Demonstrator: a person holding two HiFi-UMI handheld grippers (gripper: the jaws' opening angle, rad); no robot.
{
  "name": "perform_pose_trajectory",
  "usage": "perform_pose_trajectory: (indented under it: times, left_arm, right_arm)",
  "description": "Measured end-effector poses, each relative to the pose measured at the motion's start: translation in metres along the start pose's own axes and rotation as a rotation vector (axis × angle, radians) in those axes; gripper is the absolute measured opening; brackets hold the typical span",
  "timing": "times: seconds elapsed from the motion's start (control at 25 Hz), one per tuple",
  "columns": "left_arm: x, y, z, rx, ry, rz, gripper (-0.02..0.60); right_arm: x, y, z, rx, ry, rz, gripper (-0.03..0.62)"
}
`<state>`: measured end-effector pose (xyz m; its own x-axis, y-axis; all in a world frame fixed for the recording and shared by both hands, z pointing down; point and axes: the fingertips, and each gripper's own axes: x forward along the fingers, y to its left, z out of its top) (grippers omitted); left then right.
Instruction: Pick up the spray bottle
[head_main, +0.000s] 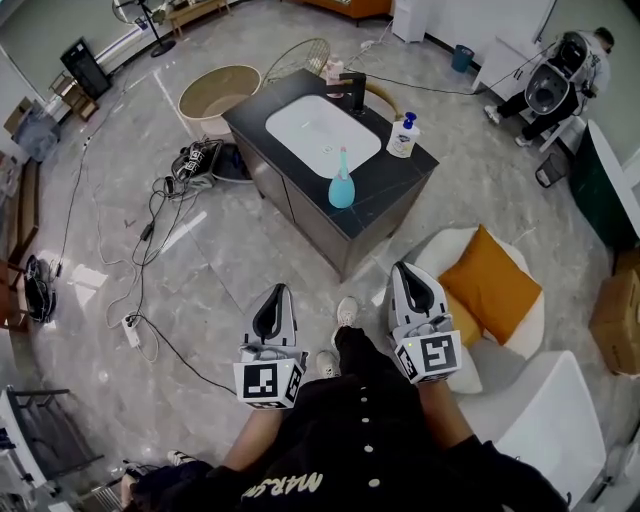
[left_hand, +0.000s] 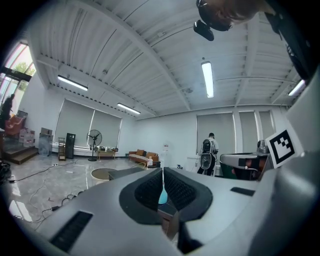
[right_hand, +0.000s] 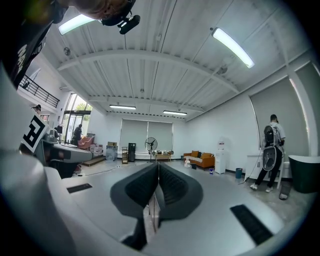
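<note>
Holds left gripper (head_main: 278, 290) and right gripper (head_main: 404, 268) side by side, jaws of each pressed together on nothing, well short of teal spray bottle (head_main: 342, 186) standing upright near black counter's (head_main: 392, 182) front edge, just beside white basin (head_main: 318, 130).

left tongs (head_main: 278, 292), right tongs (head_main: 408, 270): level, closed

Open floor (head_main: 250, 270) to vanity (head_main: 395, 182); spray bottle (head_main: 342, 186) at near edge.
</note>
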<state>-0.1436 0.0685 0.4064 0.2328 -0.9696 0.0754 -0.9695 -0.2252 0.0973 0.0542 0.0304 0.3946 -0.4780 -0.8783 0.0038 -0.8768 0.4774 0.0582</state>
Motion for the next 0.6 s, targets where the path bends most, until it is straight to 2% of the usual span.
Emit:
perform_pose_trajectory:
  times: [0.28,0.6]
  left_arm:
    - [0.058,0.03,0.0,0.009,0.004,0.014,0.017]
    - [0.164,0.069,0.016,0.022,-0.001,0.025,0.017]
  right_arm:
    - [0.07,-0.025,-0.013,0.016,-0.004,-0.011,-0.005]
    - [0.179,-0.075,-0.01,0.027,-0.025,-0.022,-0.005]
